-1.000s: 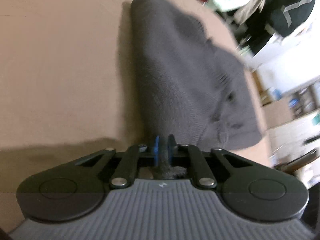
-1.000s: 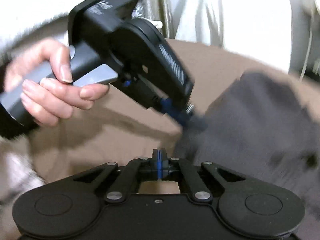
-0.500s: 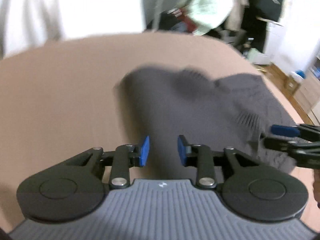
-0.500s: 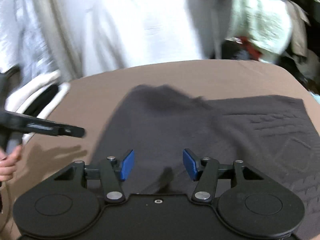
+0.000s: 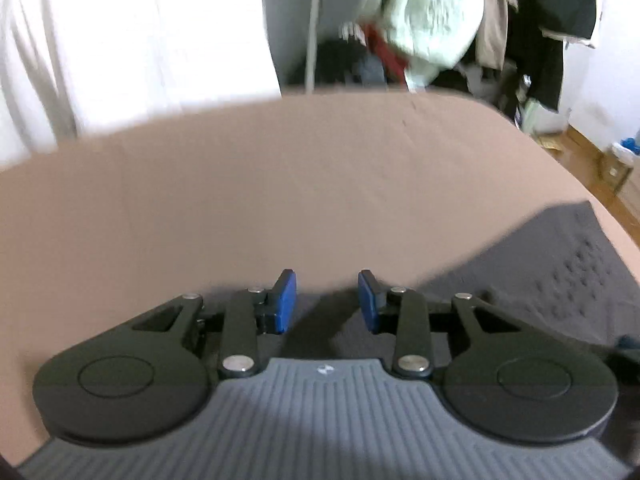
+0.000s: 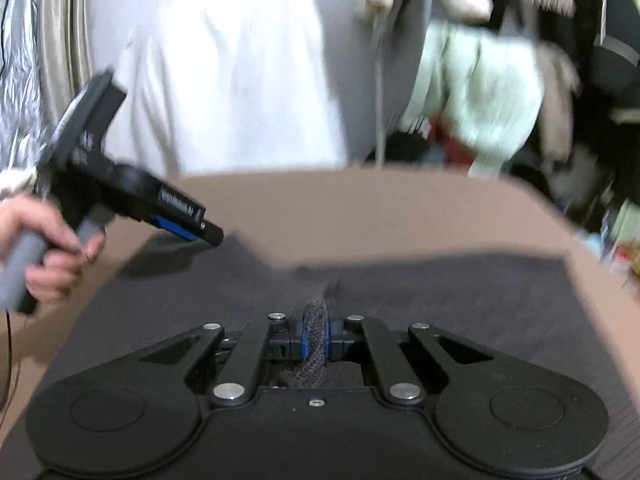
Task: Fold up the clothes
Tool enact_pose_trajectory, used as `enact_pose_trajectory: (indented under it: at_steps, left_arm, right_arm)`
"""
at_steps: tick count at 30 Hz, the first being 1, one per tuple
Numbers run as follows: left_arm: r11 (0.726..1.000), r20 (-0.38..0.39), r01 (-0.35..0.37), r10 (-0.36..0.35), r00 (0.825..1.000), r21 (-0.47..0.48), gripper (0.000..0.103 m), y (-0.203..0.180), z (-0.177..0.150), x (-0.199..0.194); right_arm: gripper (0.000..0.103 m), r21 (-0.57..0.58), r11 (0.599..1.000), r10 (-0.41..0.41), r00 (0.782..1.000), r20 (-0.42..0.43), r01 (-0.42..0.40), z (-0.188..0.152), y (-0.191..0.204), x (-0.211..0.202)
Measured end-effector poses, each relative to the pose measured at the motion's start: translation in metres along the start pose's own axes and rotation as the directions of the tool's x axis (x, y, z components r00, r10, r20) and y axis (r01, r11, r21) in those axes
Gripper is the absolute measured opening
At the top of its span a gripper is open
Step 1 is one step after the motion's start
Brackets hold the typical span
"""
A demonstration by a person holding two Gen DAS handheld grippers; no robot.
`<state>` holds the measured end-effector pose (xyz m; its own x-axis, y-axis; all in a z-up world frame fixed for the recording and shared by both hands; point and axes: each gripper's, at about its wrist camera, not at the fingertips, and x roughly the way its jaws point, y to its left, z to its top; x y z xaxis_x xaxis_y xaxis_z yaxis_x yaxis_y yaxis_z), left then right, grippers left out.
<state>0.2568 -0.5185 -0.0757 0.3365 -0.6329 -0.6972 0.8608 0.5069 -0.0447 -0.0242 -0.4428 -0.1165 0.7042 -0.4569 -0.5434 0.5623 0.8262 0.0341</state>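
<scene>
The right claw [image 6: 315,338] is pinched tight on a bunched fold of the dark grey knitted sweater [image 6: 460,300], which lies spread flat over the tan cloth-covered surface [image 6: 400,208]. The left claw [image 5: 327,300], held in a person's hand [image 6: 48,264], gapes wide with nothing between its blue pads [image 5: 285,300], hovering over the sweater's near-left edge.

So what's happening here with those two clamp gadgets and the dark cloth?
A person is folding a dark grey knitted garment spread on a tan surface, using a handheld gripper in each hand. The right gripper is pinched shut on a bunched bit of the knit. The left gripper is open, hovering at the garment's edge, holding nothing.
</scene>
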Motion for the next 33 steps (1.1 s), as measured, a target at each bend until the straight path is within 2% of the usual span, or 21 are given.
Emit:
enact_pose_trajectory:
  at_steps: [1,3,4,6,7,8,10,12,14,16,17,19,20,23,26,30,33]
  left_arm:
    - [0.999,-0.053,-0.027,0.028,0.998,0.025,0.034,-0.003,-0.003,0.010]
    - [0.995,-0.129,-0.071,0.079,0.988,0.063,0.035,-0.008,-0.010,0.027]
    - [0.996,-0.110,-0.077,0.083,0.990,0.054,0.035,-0.009,-0.014,0.024]
    - [0.997,-0.065,-0.080,0.081,0.995,0.018,0.036,-0.010,-0.016,0.005]
    - [0.997,-0.048,-0.070,0.070,0.996,-0.009,0.040,-0.010,-0.017,-0.006]
    - [0.998,-0.030,-0.048,0.048,0.998,-0.031,0.046,-0.010,-0.019,-0.020]
    - [0.998,-0.028,0.051,-0.052,0.998,-0.032,0.048,-0.015,-0.024,-0.044]
    - [0.988,-0.054,0.153,-0.154,0.987,-0.021,0.048,-0.023,-0.029,-0.063]
    - [0.973,-0.125,0.229,-0.229,0.965,-0.008,0.048,-0.034,-0.042,-0.076]
    - [0.946,-0.177,0.323,-0.317,0.932,0.003,0.048,-0.050,-0.059,-0.084]
    - [0.924,-0.185,0.382,-0.376,0.908,0.001,0.048,-0.056,-0.069,-0.089]
    - [0.868,-0.202,0.496,-0.487,0.850,-0.006,0.049,-0.068,-0.089,-0.099]
    - [0.854,-0.210,0.520,-0.508,0.835,0.000,0.049,-0.075,-0.100,-0.105]
    - [0.884,-0.242,0.465,-0.442,0.864,0.049,0.049,-0.099,-0.132,-0.117]
    - [0.924,-0.306,0.380,-0.352,0.885,0.036,0.051,-0.112,-0.146,-0.098]
    - [0.934,-0.252,0.357,-0.351,0.902,-0.025,0.051,-0.106,-0.155,-0.107]
    - [0.947,-0.214,0.319,-0.322,0.922,-0.049,0.051,-0.105,-0.156,-0.109]
  right_arm:
    - [0.008,-0.017,1.000,0.013,0.999,-0.032,-0.013,0.002,-0.003,0.004]
    - [0.011,0.006,1.000,0.021,0.985,-0.172,-0.020,-0.009,-0.015,0.026]
    - [0.012,0.032,0.999,0.023,0.978,-0.205,-0.016,-0.014,-0.022,0.026]
    - [0.016,0.094,0.996,0.023,0.981,-0.195,-0.005,-0.020,-0.037,0.005]
    - [0.026,0.124,0.992,0.024,0.982,-0.189,0.000,-0.024,-0.044,-0.005]
    - [0.046,0.155,0.988,0.024,0.983,-0.184,0.005,-0.027,-0.052,-0.016]
    - [0.063,0.215,0.976,0.023,0.985,-0.173,0.015,-0.034,-0.067,-0.036]
    - [0.063,0.275,0.961,0.022,0.986,-0.162,0.024,-0.040,-0.082,-0.057]
    - [0.063,0.334,0.942,0.020,0.988,-0.152,0.032,-0.047,-0.097,-0.078]
    - [0.063,0.392,0.919,0.017,0.990,-0.141,0.040,-0.053,-0.112,-0.099]
    - [0.063,0.423,0.905,0.020,0.990,-0.141,0.042,-0.059,-0.120,-0.107]
    - [0.063,0.482,0.874,0.022,0.988,-0.153,0.055,-0.075,-0.137,-0.119]
    - [0.063,0.501,0.862,0.012,0.987,-0.161,0.072,-0.083,-0.141,-0.126]
    - [0.063,0.564,0.819,-0.004,0.983,-0.182,0.108,-0.111,-0.152,-0.134]
    - [0.063,0.630,0.765,-0.009,0.980,-0.197,0.133,-0.140,-0.161,-0.131]
    - [0.065,0.722,0.687,0.024,0.991,-0.135,0.082,-0.161,-0.166,-0.113]
    - [0.078,0.775,0.631,0.040,0.997,-0.066,0.027,-0.174,-0.171,-0.098]
